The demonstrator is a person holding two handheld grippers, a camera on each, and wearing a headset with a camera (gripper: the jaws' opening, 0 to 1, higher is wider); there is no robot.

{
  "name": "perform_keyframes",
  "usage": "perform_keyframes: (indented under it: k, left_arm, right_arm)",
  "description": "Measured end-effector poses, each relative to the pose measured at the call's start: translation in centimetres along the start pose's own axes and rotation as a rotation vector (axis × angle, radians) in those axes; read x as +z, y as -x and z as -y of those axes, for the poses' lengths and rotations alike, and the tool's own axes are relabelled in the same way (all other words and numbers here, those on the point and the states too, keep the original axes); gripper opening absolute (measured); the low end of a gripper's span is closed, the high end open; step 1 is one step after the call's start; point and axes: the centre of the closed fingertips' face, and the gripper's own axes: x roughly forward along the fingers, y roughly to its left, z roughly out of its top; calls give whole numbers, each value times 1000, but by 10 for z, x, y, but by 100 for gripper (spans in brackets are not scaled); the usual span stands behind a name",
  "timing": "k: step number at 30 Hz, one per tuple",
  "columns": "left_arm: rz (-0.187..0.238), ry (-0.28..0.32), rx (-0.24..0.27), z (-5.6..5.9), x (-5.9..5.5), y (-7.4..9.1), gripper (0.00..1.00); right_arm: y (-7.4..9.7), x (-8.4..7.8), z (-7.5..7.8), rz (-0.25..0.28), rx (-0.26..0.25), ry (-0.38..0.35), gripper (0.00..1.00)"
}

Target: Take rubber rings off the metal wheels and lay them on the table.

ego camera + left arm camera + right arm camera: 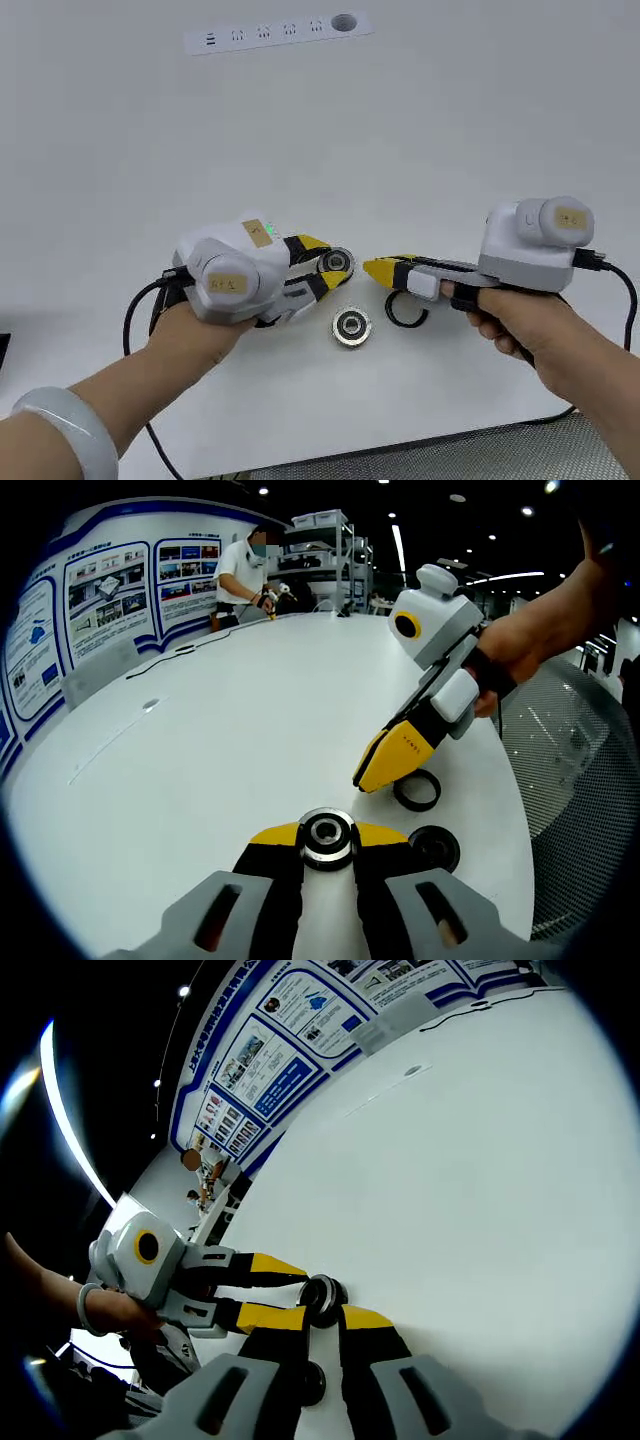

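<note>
The left gripper (324,262) pinches a metal wheel (336,263). Its own view shows that wheel's rim silver, apparently bare. The right gripper (379,270), jaws pressed together, points at it, near a loose black rubber ring (405,311) lying on the table (300,130). A second wheel (352,326) lies just beside the ring, dark-rimmed in the left gripper view.

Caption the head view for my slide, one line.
Left gripper holds a metal wheel in its jaws; shut right gripper near a loose rubber ring; second wheel lies on the table.
</note>
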Motion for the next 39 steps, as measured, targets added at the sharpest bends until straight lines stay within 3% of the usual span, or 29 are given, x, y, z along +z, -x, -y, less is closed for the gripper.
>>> perform_keyframes:
  k: [15, 25, 39]
  left_arm:
    - [-14, -6, -13, -1, -4, -4, 14]
    - [-7, 3, -10, -1, -4, -4, 14]
    - [-2, 9, -7, -1, -3, -4, 14]
  right_arm:
    - [-15, -3, 6, -22, 8, -23, 16]
    - [-28, -5, 7, -32, 30, -85, 20]
    - [-21, -7, -6, -35, 69, -136, 18]
